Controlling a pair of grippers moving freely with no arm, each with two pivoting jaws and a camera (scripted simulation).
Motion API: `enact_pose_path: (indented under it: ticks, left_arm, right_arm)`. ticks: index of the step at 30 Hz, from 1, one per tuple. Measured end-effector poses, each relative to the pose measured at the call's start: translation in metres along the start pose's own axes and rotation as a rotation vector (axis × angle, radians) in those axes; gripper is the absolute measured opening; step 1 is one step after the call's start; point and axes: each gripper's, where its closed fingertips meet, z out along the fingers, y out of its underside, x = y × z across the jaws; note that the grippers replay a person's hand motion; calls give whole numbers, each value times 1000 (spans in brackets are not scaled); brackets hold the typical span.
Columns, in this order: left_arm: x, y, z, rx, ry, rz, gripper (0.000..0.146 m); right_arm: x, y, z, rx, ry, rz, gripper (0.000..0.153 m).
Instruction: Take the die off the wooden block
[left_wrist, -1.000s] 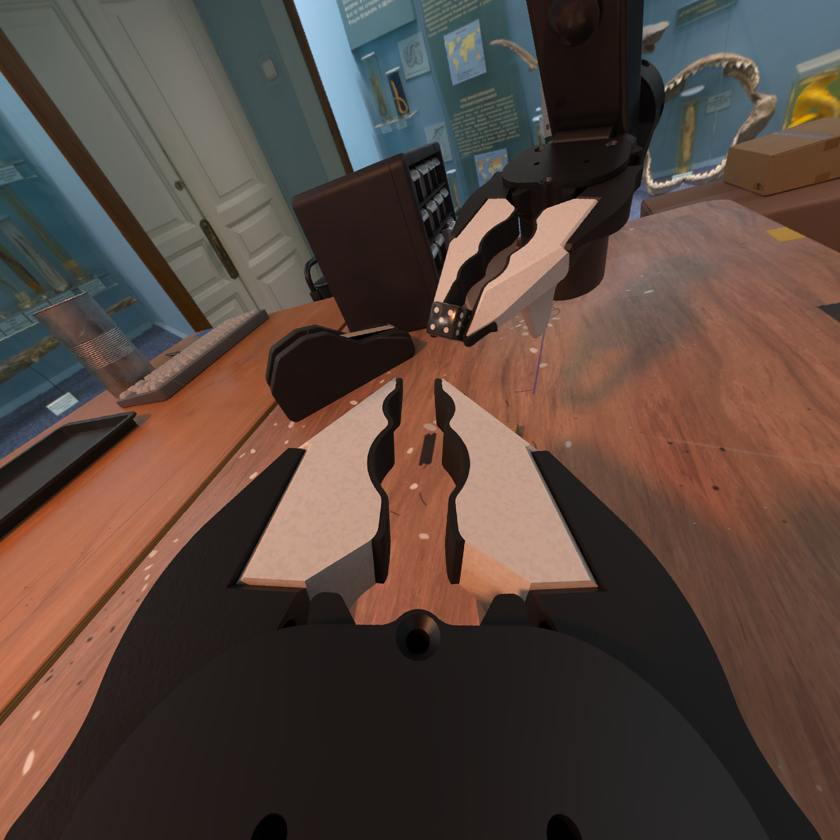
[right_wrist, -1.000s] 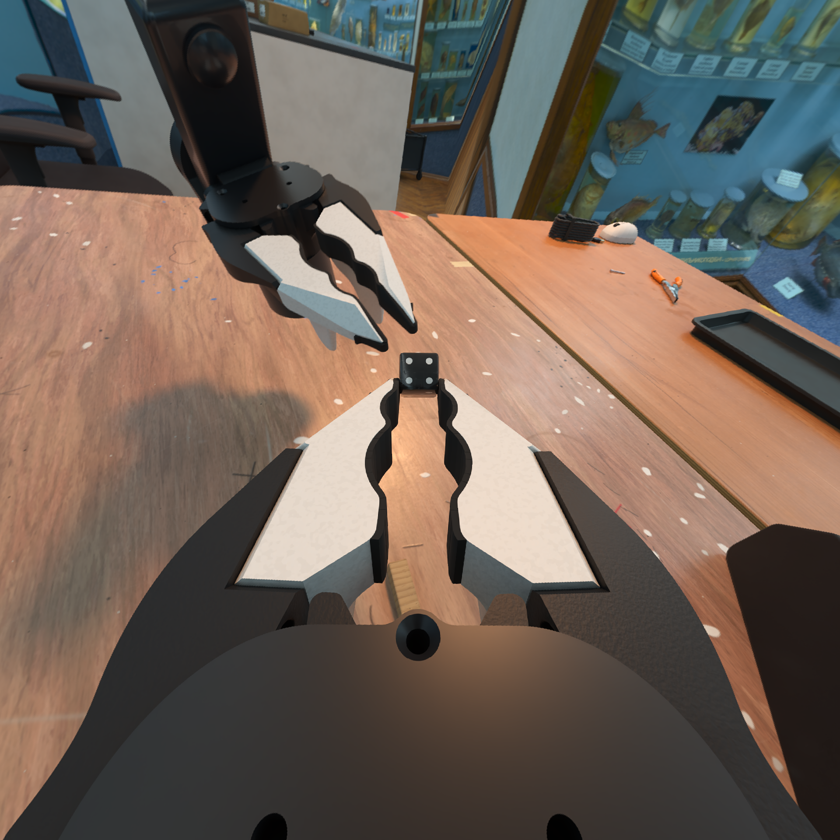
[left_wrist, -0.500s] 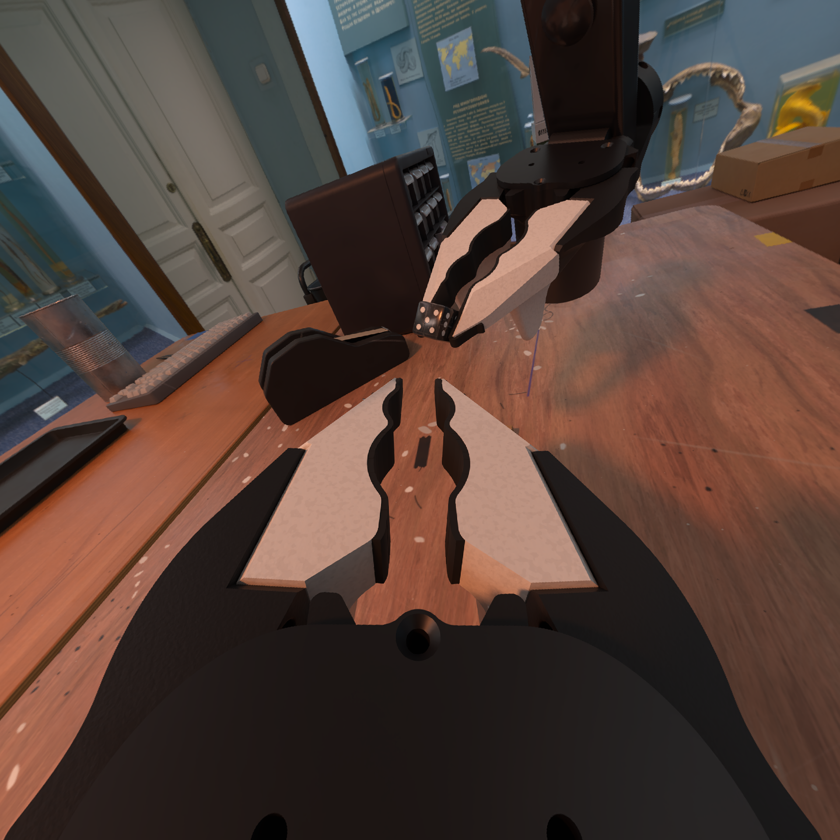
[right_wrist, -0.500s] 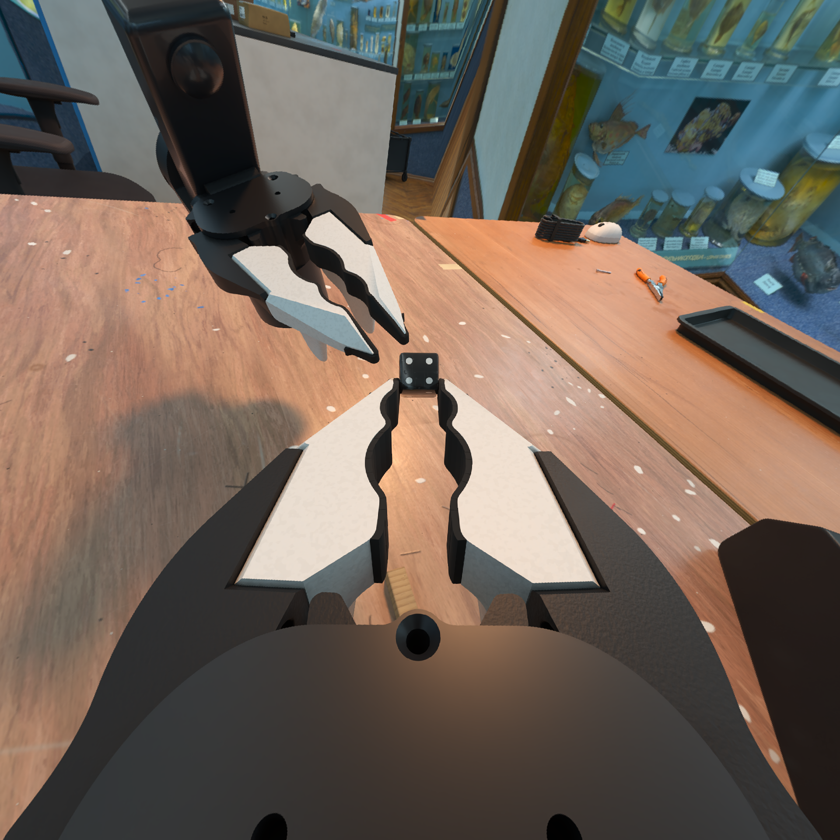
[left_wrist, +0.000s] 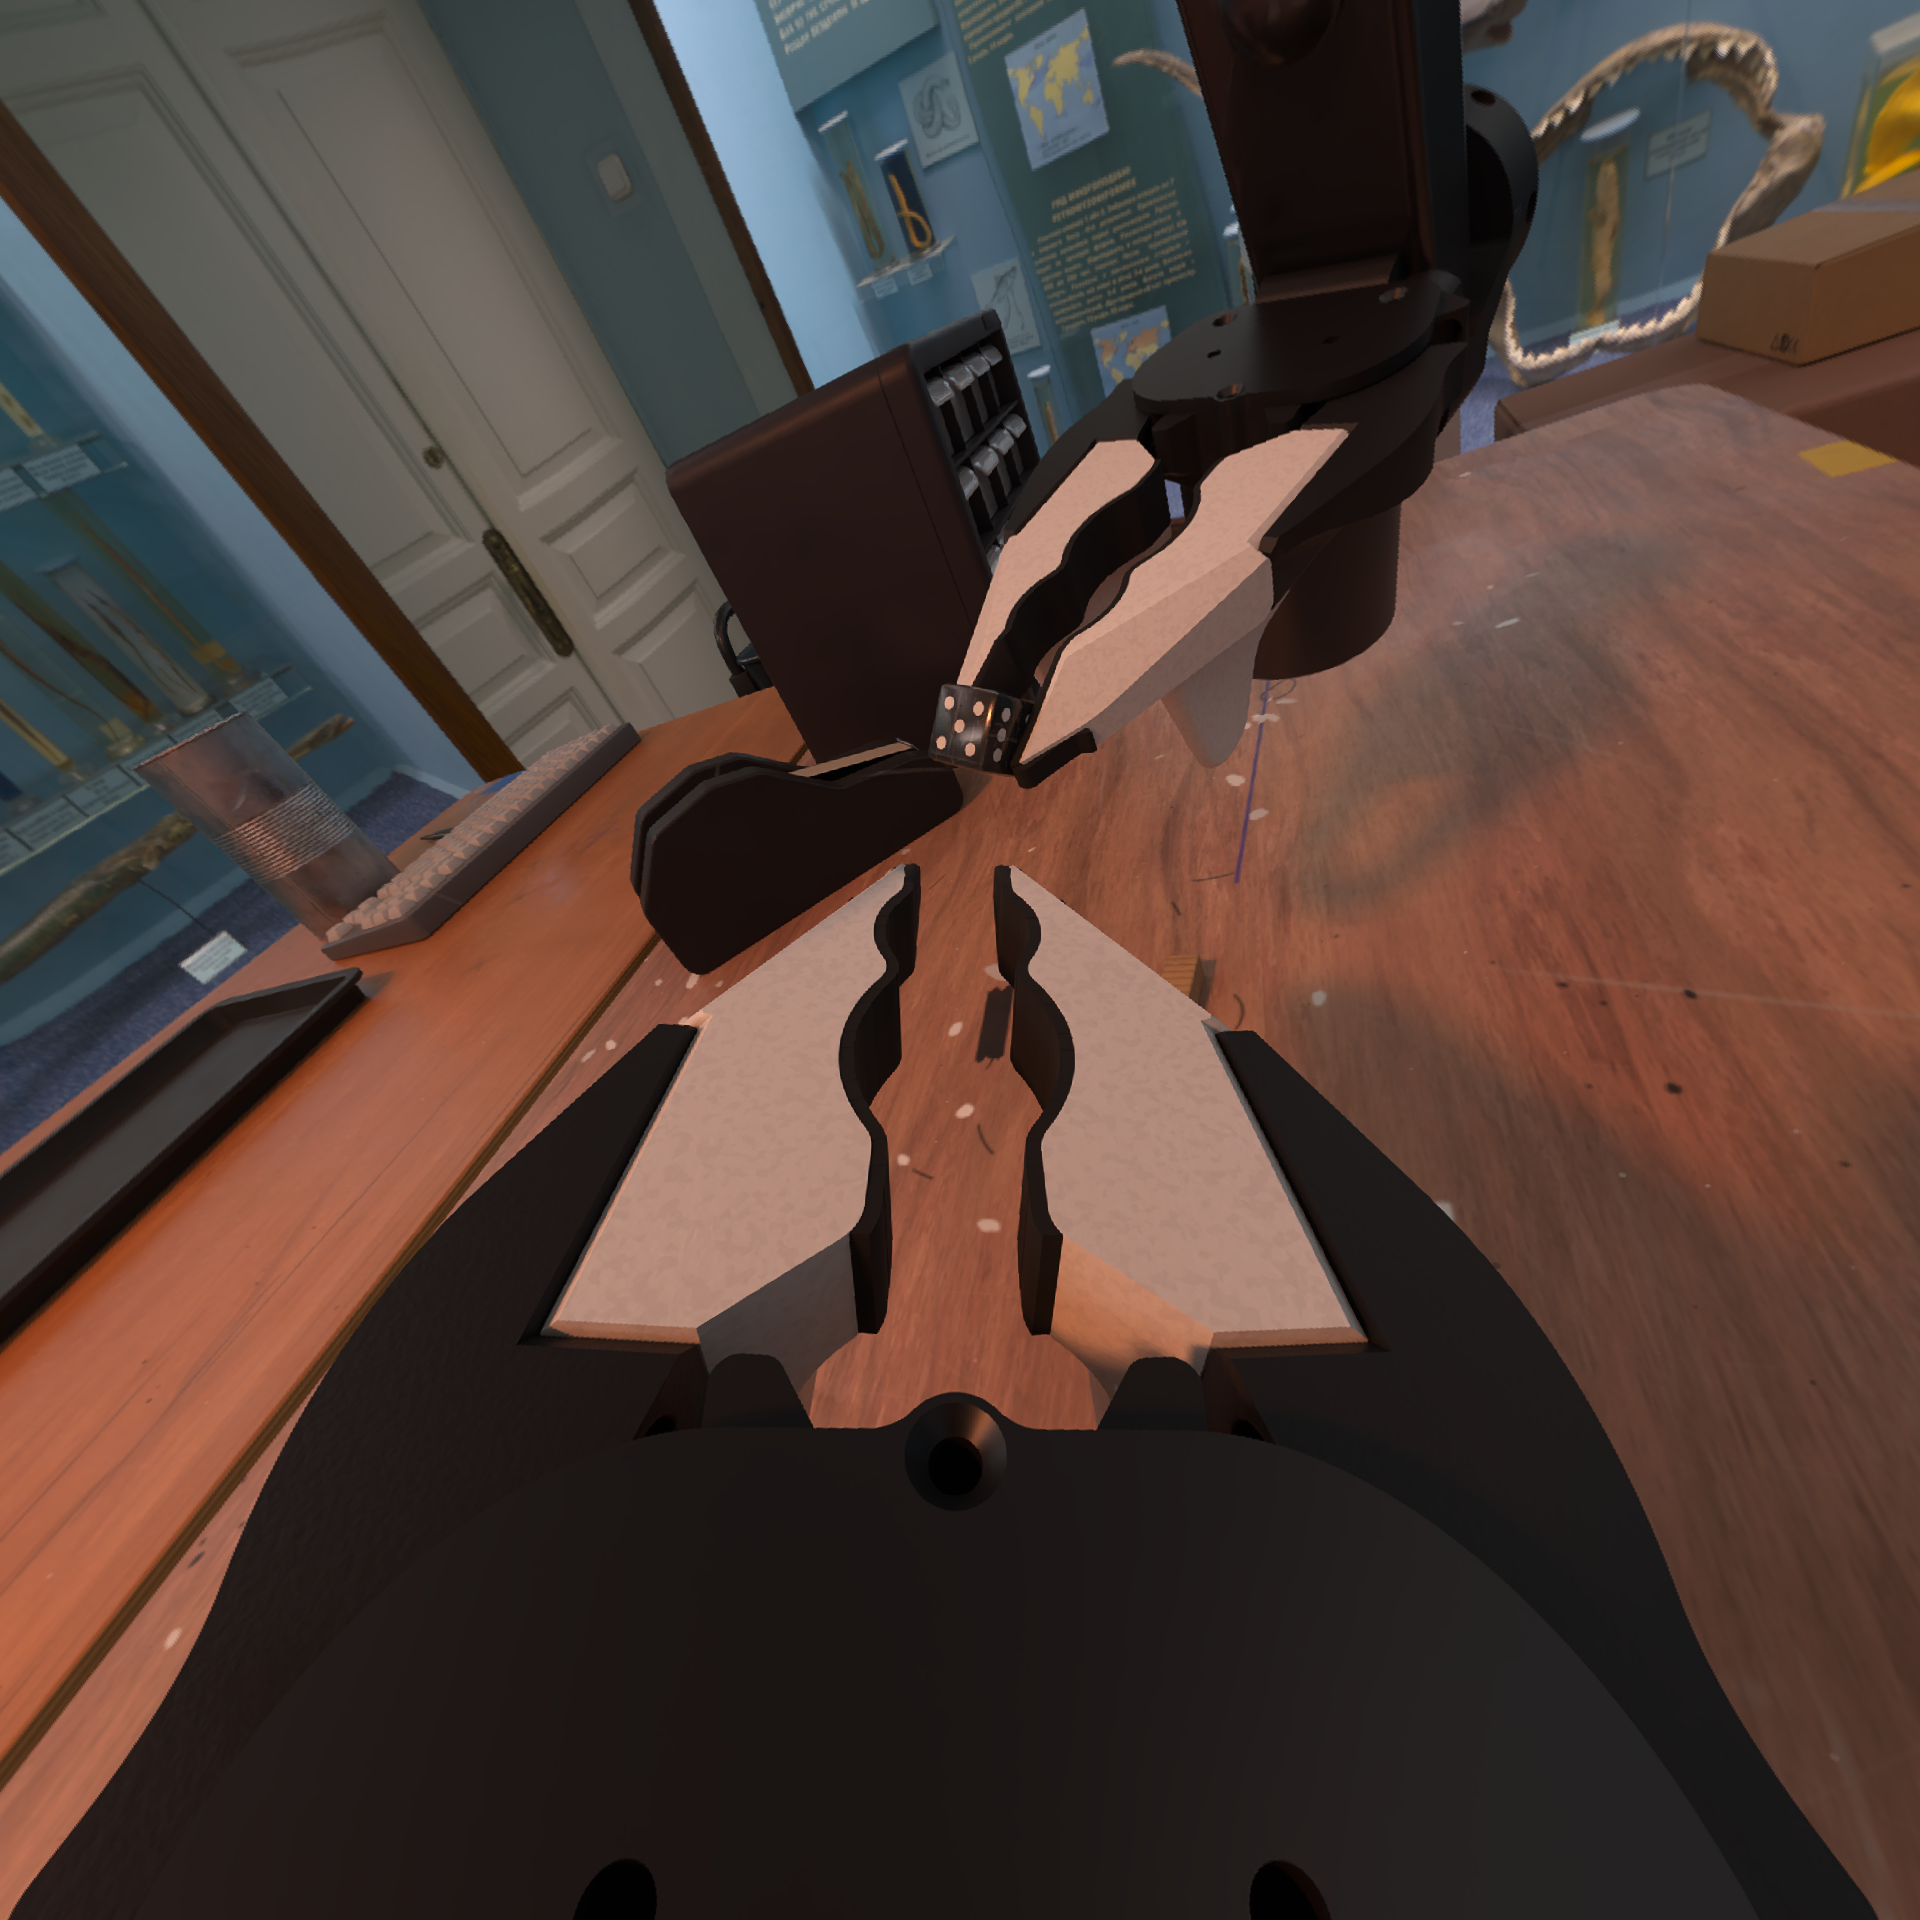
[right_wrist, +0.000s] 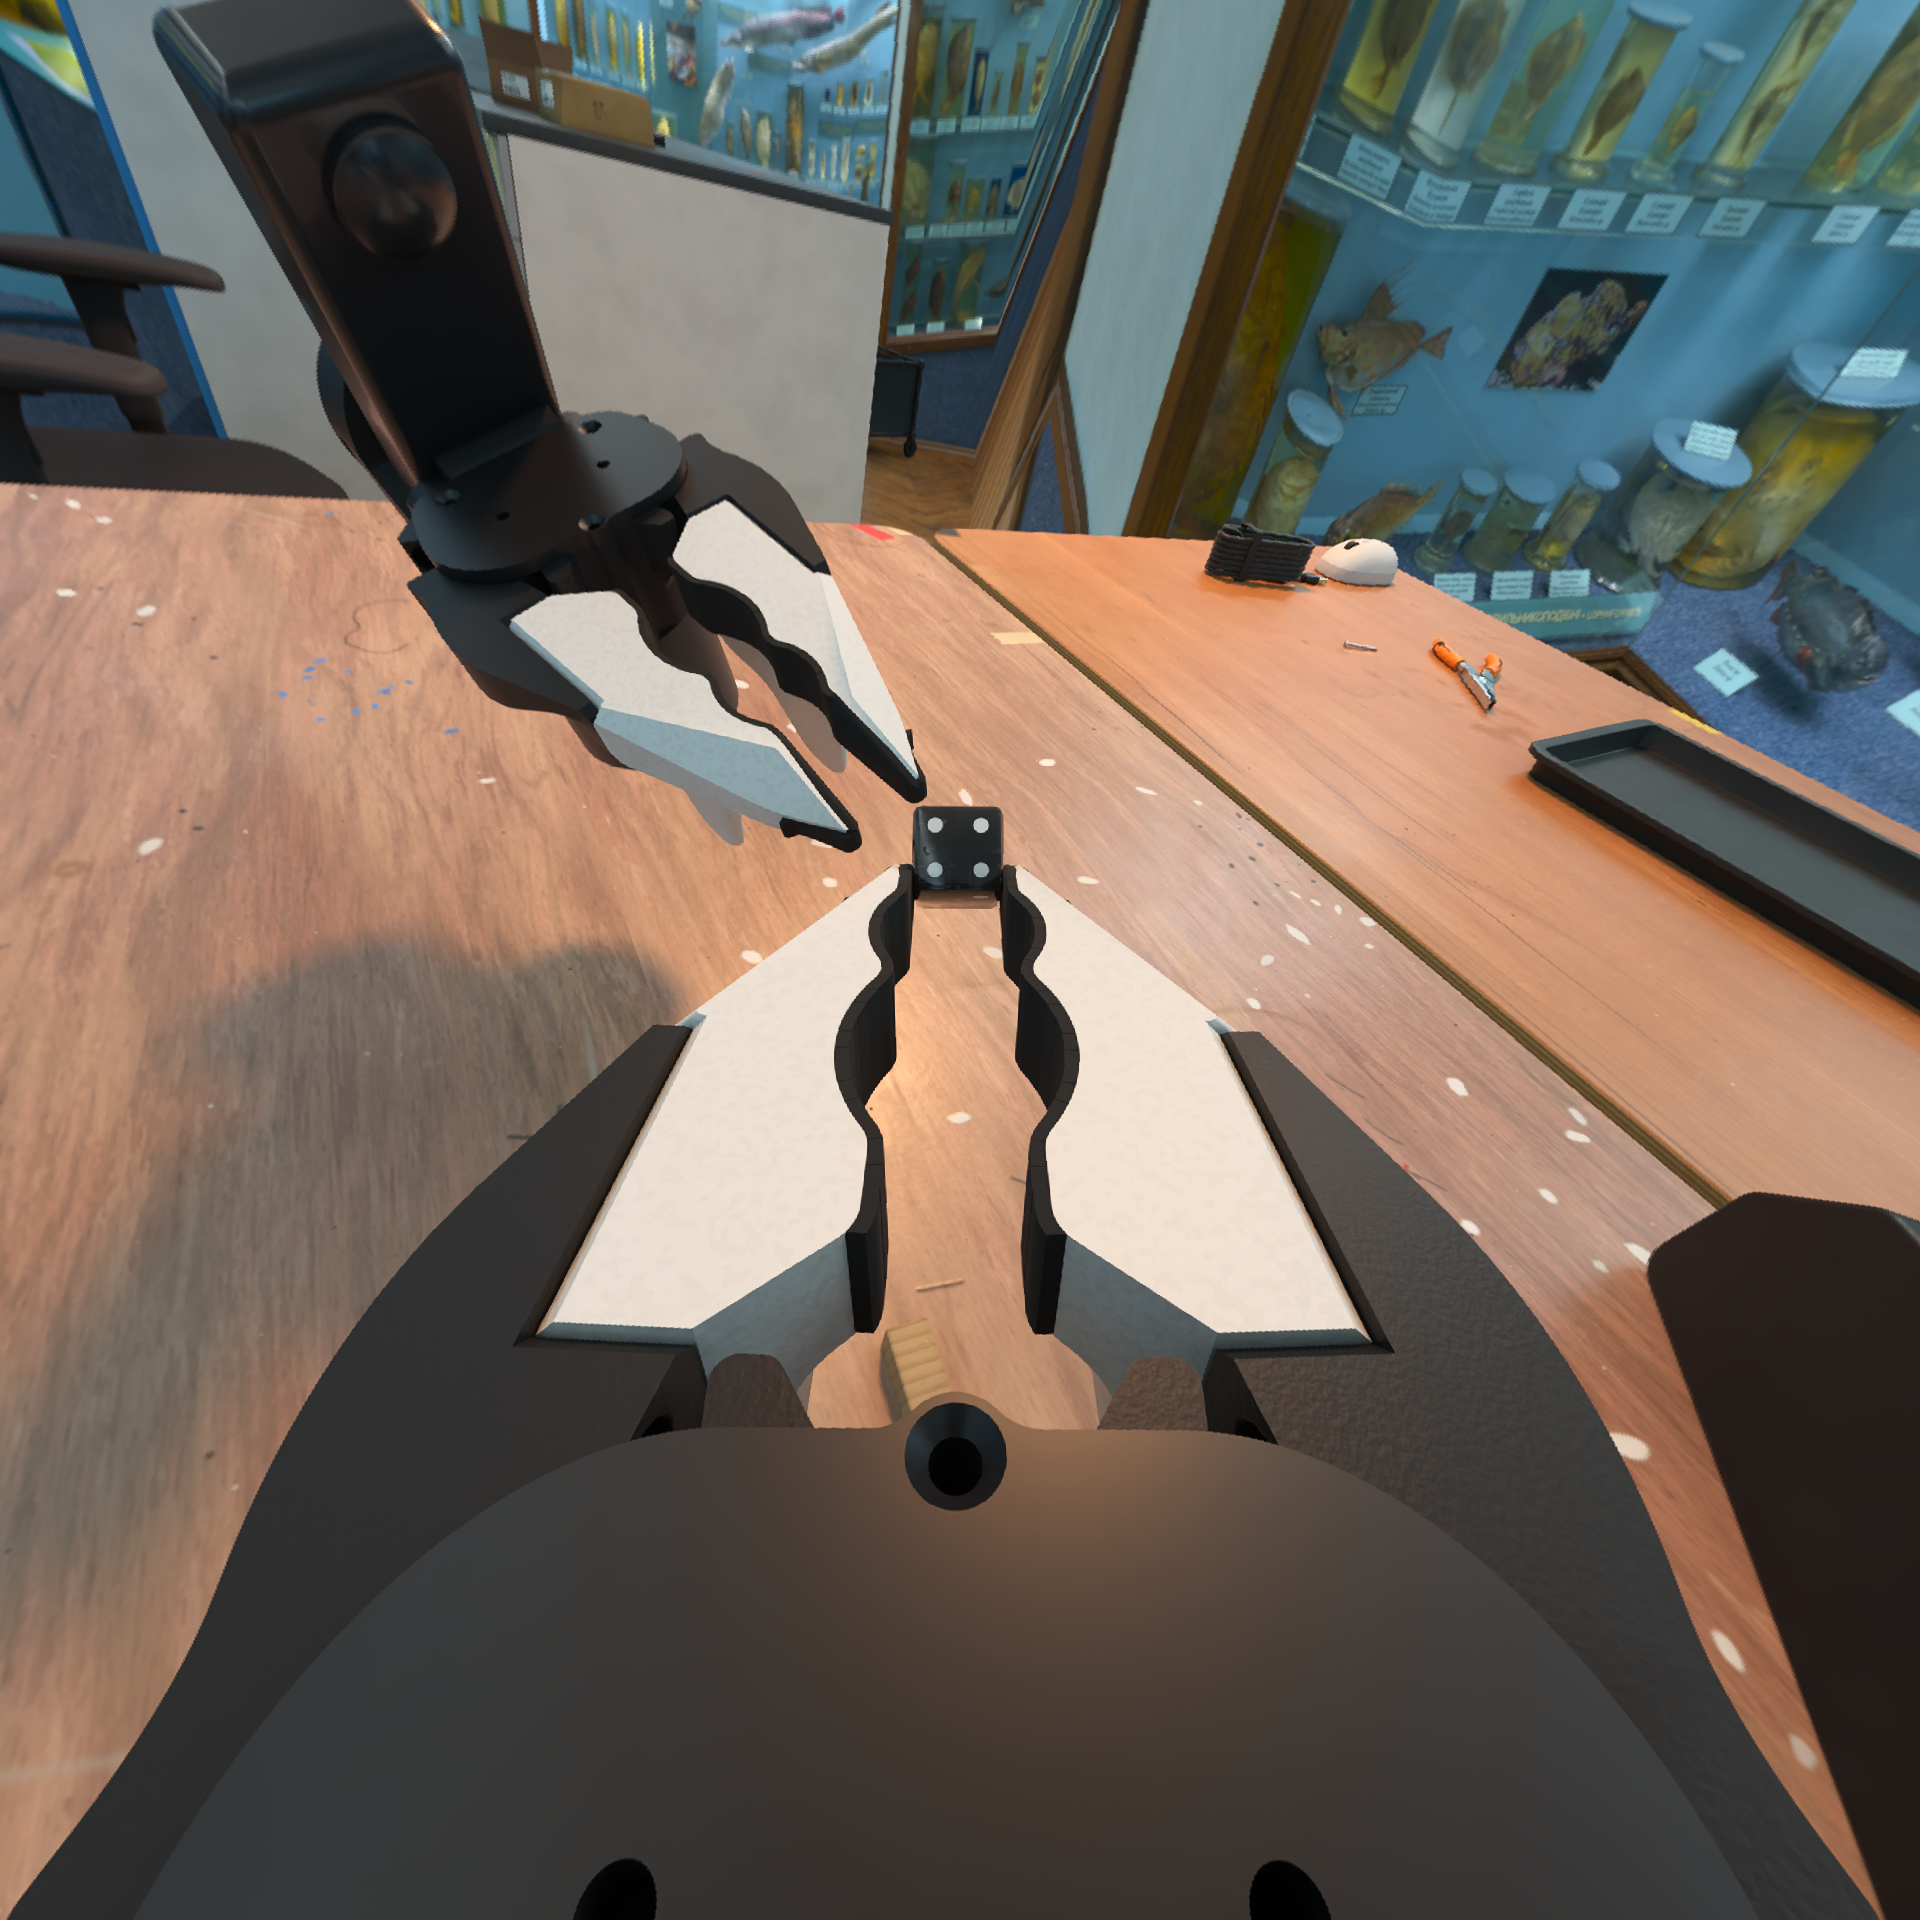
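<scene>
Nearest us in the right wrist view, the wooden block (right_wrist: 914, 1361) lies on the wooden table (right_wrist: 312, 1039), showing low between the bases of our fingers. Our right gripper (right_wrist: 956, 883) is clamped on the black die (right_wrist: 957, 847), which sits pinched between the two fingertips, raised clear of the block and the tabletop, its four-pip face turned toward the camera. Just beyond the die hangs our left gripper (right_wrist: 883, 805), tilted downward, its jaws parted with nothing between them and its tips close to the die without touching it.

In the left wrist view, the left gripper (left_wrist: 956, 883) shows a narrow empty gap over the table. A black tape dispenser (left_wrist: 769, 852) stands just ahead on the left. Farther off are a keyboard (left_wrist: 488, 831), a metal can (left_wrist: 260, 821) and a black tray (left_wrist: 156, 1122) on the neighbouring orange desk (left_wrist: 260, 1299).
</scene>
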Motion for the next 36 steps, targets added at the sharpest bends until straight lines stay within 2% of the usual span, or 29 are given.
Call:
enact_pose_path:
  ticks: [7, 16, 23, 36]
  left_arm:
    - [-3, -2, 1, 18, 10, -95, 14]
    - [-13, -7, 1, 60, 10, -258, 14]
    - [-24, -17, -3, 162, 47, -433, 13]
    - [-21, -21, 1, 174, 59, -438, 13]
  right_arm:
    - [3, -5, 1, 50, -6, 97, 16]
    - [11, -14, 3, 153, -30, 346, 16]
    - [15, -28, 1, 219, 16, 350, 16]
    - [17, -29, 1, 213, 54, 322, 16]
